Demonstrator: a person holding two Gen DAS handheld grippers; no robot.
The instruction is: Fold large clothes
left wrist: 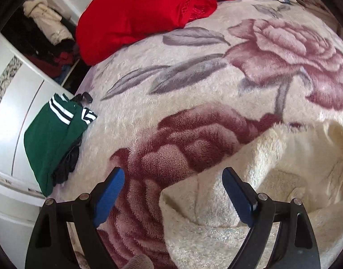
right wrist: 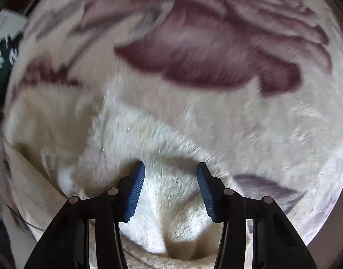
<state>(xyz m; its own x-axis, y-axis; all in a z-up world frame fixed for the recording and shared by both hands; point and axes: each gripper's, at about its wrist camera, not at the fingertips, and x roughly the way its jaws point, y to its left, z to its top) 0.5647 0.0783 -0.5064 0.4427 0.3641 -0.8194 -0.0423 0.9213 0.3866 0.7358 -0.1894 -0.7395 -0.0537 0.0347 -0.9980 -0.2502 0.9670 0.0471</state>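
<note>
We found the cream fleece garment (left wrist: 250, 201) crumpled on the floral blanket (left wrist: 194, 85) covering the bed, at its near edge. Our left gripper (left wrist: 173, 177) had its jaws spread wide and empty, the left one over the blanket's dark rose print and the right one over the garment's rumpled edge. Our right gripper (right wrist: 170, 171) hung with jaws moderately apart above a fold of the garment (right wrist: 167, 192), gripping nothing. A red cloth (left wrist: 135, 11) and a green striped garment (left wrist: 52, 139) lay well apart from both.

black gripper (left wrist: 173, 174), ribbed blue pads (right wrist: 135, 190)
</note>
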